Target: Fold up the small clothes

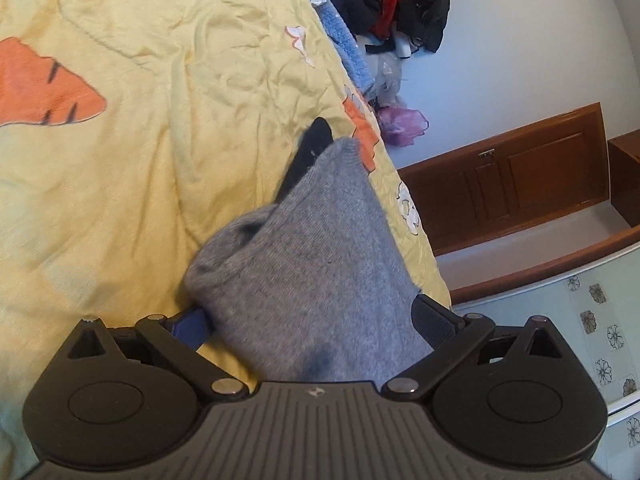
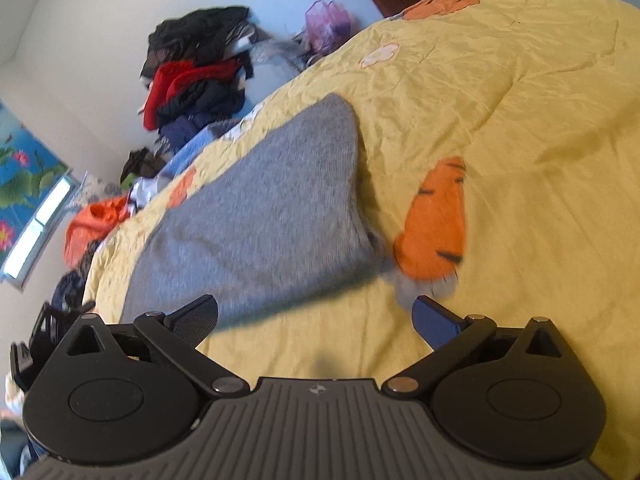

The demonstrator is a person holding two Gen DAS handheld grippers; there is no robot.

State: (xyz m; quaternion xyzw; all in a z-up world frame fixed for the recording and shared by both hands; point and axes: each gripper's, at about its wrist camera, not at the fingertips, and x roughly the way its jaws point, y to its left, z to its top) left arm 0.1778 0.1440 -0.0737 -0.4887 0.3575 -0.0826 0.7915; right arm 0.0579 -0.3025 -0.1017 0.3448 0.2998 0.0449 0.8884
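Observation:
A grey knitted garment (image 1: 312,248) lies bunched on the yellow bedspread (image 1: 160,120) and fills the gap between the fingers of my left gripper (image 1: 312,320). Those jaws stand wide apart, the cloth covers most of the left finger, and I see no pad pressing it. A black piece (image 1: 316,148) sticks out behind the garment's far end. In the right wrist view the same grey garment (image 2: 260,216) lies flat, stretching away to the upper left. My right gripper (image 2: 316,316) is open over bare bedspread (image 2: 520,120) just short of the garment's near edge, with nothing between its fingers.
A pile of dark and red clothes (image 2: 196,76) sits beyond the bed against the wall, with an orange item (image 2: 92,224) and a purple bag (image 2: 326,24) nearby. A wooden door (image 1: 520,184) stands to the right of the bed's edge. Orange carrot prints (image 2: 436,220) mark the bedspread.

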